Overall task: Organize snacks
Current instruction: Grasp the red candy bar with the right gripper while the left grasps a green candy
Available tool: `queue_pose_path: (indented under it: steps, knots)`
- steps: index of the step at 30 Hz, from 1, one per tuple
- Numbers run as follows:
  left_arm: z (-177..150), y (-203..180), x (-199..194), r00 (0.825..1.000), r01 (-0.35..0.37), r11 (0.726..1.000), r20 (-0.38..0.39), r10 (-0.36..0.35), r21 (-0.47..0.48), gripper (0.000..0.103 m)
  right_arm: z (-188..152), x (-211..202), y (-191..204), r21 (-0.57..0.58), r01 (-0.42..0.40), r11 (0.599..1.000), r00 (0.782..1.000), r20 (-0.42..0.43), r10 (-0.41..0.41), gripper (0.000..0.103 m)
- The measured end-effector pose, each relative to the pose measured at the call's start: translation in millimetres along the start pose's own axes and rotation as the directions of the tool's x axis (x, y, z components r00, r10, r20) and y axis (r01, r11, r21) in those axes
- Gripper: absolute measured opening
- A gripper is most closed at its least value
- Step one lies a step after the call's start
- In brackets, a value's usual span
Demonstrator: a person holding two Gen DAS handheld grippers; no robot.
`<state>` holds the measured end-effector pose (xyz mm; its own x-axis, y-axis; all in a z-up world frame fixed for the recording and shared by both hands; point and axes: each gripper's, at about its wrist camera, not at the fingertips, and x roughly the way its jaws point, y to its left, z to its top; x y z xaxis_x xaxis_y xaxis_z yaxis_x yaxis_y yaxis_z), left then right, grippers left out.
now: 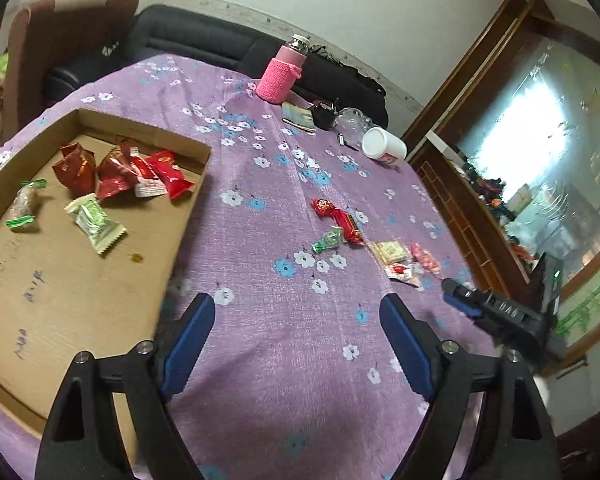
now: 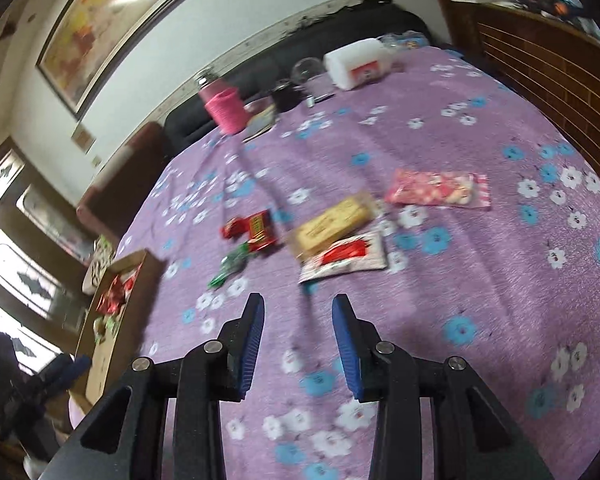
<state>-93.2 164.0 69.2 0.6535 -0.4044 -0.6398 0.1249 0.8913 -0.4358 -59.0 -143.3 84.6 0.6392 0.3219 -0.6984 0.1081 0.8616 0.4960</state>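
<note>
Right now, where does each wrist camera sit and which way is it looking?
Left wrist: rides on the left claw, angled down over the purple tablecloth, cardboard box at its left; own open blue fingers show, with the right claw at its right edge.
Right wrist: rides on the right claw, angled down at the loose snacks; own fingers show, apart and empty.
Shared: red candy, yellow packet, pink bottle, the box.
</note>
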Motion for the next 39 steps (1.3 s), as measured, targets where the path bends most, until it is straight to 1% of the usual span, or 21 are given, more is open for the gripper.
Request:
queue_pose_path:
  steps: [3, 5, 9, 11, 12, 16, 19, 21, 22, 23, 24, 27, 29, 31, 32, 33, 34, 35, 36, 37, 39]
  knots:
    - [-7, -13, 15, 0.999, -0.049, 0.996, -0.013, 0.051, 0.078, 0.084, 9, 9, -3, 0.004, 0.001, 1.000, 1.000, -0.003, -0.001, 0.038]
    - [-10, -18, 22, 0.998, -0.066, 0.992, -0.018, 0.068, 0.111, 0.084, 13, 17, 1, -0.013, -0.005, 1.000, 1.000, -0.008, 0.005, 0.038]
    - [-13, -14, 35, 0.996, -0.051, 0.992, -0.065, 0.058, 0.113, 0.084, 30, 53, 22, -0.059, -0.035, 0.998, 0.999, -0.041, 0.033, 0.038]
    - [-14, -11, 42, 0.994, -0.032, 0.994, -0.098, 0.042, 0.104, 0.084, 38, 76, 33, -0.085, -0.051, 0.995, 0.995, -0.085, 0.043, 0.038]
    - [-14, -9, 45, 0.993, -0.021, 0.995, -0.116, 0.033, 0.101, 0.084, 41, 89, 40, -0.105, -0.038, 0.994, 0.995, -0.099, 0.027, 0.038]
    - [-8, -8, 46, 0.991, -0.015, 0.992, -0.134, 0.032, 0.124, 0.084, 49, 128, 63, -0.182, 0.008, 0.983, 0.991, -0.127, -0.032, 0.038]
    - [5, -13, 45, 0.990, -0.017, 0.980, -0.134, 0.044, 0.197, 0.084, 50, 144, 68, -0.204, 0.012, 0.979, 0.990, -0.137, -0.041, 0.038]
    - [16, -20, 48, 0.989, -0.019, 0.969, -0.135, 0.054, 0.247, 0.084, 46, 151, 70, -0.222, 0.024, 0.975, 0.988, -0.142, -0.057, 0.036]
    - [20, -22, 51, 0.989, -0.017, 0.965, -0.140, 0.056, 0.263, 0.084, 43, 152, 70, -0.234, 0.047, 0.971, 0.989, -0.128, -0.079, 0.024]
    - [25, -26, 57, 0.987, -0.009, 0.960, -0.153, 0.054, 0.281, 0.084, 41, 151, 69, -0.246, 0.053, 0.968, 0.989, -0.121, -0.084, 0.021]
    - [29, -28, 62, 0.985, -0.001, 0.957, -0.163, 0.051, 0.291, 0.084, 41, 150, 67, -0.239, 0.042, 0.970, 0.990, -0.122, -0.073, 0.021]
    - [37, -38, 85, 0.978, 0.013, 0.943, -0.200, 0.058, 0.334, 0.084, 40, 139, 53, -0.164, 0.002, 0.986, 0.990, -0.140, -0.025, 0.020]
    - [38, -48, 104, 0.974, 0.017, 0.925, -0.214, 0.070, 0.378, 0.083, 36, 124, 41, -0.109, -0.021, 0.994, 0.992, -0.122, 0.007, 0.020]
    - [38, -56, 123, 0.970, 0.016, 0.909, -0.227, 0.087, 0.415, 0.083, 34, 111, 34, -0.080, -0.042, 0.996, 0.994, -0.102, 0.034, 0.020]
    - [37, -60, 132, 0.968, 0.021, 0.903, -0.236, 0.090, 0.429, 0.081, 32, 105, 31, -0.069, -0.057, 0.996, 0.995, -0.090, 0.051, 0.020]
    - [37, -66, 142, 0.965, 0.029, 0.893, -0.246, 0.093, 0.449, 0.075, 31, 98, 28, -0.059, -0.073, 0.996, 0.995, -0.074, 0.069, 0.020]
    - [38, -70, 151, 0.963, 0.029, 0.883, -0.250, 0.101, 0.469, 0.065, 31, 94, 25, -0.049, -0.081, 0.995, 0.995, -0.064, 0.078, 0.020]
    - [38, -75, 163, 0.959, 0.026, 0.868, -0.257, 0.118, 0.496, 0.059, 31, 92, 23, -0.033, -0.088, 0.996, 0.995, -0.057, 0.086, 0.020]
    - [39, -78, 170, 0.957, 0.023, 0.858, -0.260, 0.130, 0.513, 0.047, 31, 90, 20, -0.015, -0.104, 0.995, 0.993, -0.052, 0.103, 0.020]
    - [39, -80, 179, 0.955, 0.015, 0.850, -0.259, 0.144, 0.527, 0.040, 31, 91, 19, -0.008, -0.109, 0.994, 0.993, -0.053, 0.109, 0.021]
    - [41, -84, 191, 0.954, 0.010, 0.841, -0.257, 0.154, 0.541, 0.040, 32, 91, 18, -0.001, -0.126, 0.992, 0.990, -0.057, 0.126, 0.021]
